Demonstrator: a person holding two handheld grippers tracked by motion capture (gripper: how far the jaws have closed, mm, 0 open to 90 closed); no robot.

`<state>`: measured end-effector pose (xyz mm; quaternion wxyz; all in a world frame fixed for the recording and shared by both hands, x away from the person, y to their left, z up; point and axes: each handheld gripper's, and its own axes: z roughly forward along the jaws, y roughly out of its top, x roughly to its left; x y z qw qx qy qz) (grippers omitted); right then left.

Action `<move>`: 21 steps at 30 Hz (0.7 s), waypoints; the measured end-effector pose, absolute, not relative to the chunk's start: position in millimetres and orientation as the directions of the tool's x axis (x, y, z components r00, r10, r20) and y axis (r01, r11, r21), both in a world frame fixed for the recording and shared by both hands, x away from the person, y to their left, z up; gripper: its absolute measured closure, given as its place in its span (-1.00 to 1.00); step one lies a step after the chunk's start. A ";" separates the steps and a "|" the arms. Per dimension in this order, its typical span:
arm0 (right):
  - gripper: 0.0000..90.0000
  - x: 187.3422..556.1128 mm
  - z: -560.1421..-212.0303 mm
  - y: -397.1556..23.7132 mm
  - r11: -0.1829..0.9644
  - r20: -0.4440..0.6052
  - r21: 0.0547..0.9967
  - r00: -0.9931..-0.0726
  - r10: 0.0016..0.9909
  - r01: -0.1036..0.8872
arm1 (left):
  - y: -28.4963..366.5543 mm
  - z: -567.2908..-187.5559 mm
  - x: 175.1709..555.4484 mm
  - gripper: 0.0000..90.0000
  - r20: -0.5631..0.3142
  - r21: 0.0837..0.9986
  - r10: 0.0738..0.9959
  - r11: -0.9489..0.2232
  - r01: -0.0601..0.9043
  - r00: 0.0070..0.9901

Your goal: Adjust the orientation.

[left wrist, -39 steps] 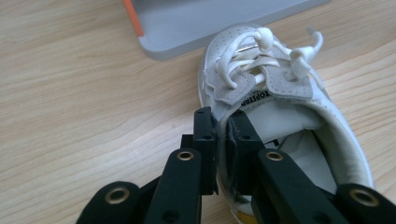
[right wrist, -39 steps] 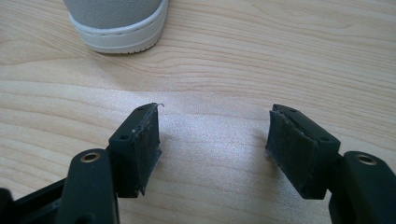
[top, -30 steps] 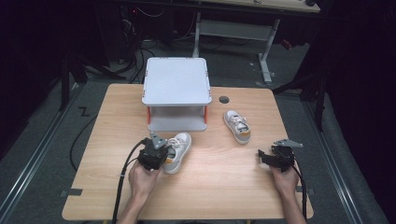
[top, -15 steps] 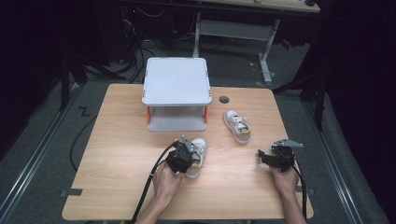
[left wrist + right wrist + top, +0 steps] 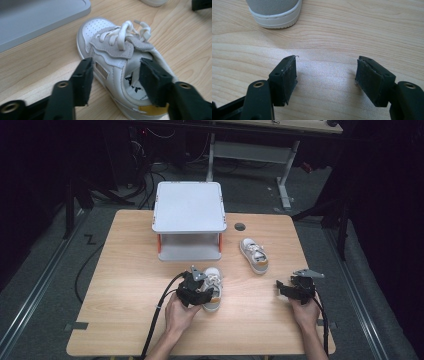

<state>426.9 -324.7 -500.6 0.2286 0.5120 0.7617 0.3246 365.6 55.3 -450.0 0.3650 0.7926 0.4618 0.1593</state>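
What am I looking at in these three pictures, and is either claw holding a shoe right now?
A person sits at a wooden table with a hand-held claw in each hand. The high view looks down from above; the other two pictures come from cameras riding on each claw. On the table stand a grey two-tier shelf and two small shoes. The left claw has just been opening: its jaws straddle the near shoe without pressing it. The right claw is open over bare wood, the far shoe untouched.
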 end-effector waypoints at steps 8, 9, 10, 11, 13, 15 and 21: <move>-0.27 426.9 -500.6 -324.8 0.266 -0.018 0.729 -0.371 0.928 0.631 | 72.7 -445.4 359.2 -0.22 -0.124 0.777 0.838 -0.251 0.577 0.532; -0.27 426.9 -500.6 -324.7 0.266 -0.018 0.729 -0.371 0.928 0.631 | 76.5 -445.6 358.6 -0.22 -0.124 0.785 0.841 -0.242 0.570 0.527; -0.27 426.9 -500.6 -324.7 0.266 -0.018 0.729 -0.371 0.928 0.631 | 76.5 -445.6 358.6 -0.22 -0.124 0.785 0.841 -0.242 0.570 0.527; -0.27 426.9 -500.6 -324.8 0.266 -0.018 0.729 -0.371 0.928 0.631 | 81.3 -446.1 359.0 -0.22 -0.125 0.791 0.843 -0.234 0.566 0.523; -0.27 426.9 -500.6 -324.7 0.266 -0.018 0.729 -0.371 0.929 0.631 | 91.7 -447.8 360.5 -0.23 -0.138 0.799 0.854 -0.204 0.566 0.502; -0.27 426.9 -500.6 -324.7 0.266 -0.018 0.729 -0.371 0.929 0.631 | 104.0 -450.9 363.0 -0.23 -0.150 0.805 0.867 -0.172 0.567 0.475; -0.27 426.8 -500.6 -324.6 0.266 -0.018 0.729 -0.371 0.928 0.631 | 135.7 -471.2 380.4 -0.22 -0.111 0.793 0.927 -0.135 0.595 0.358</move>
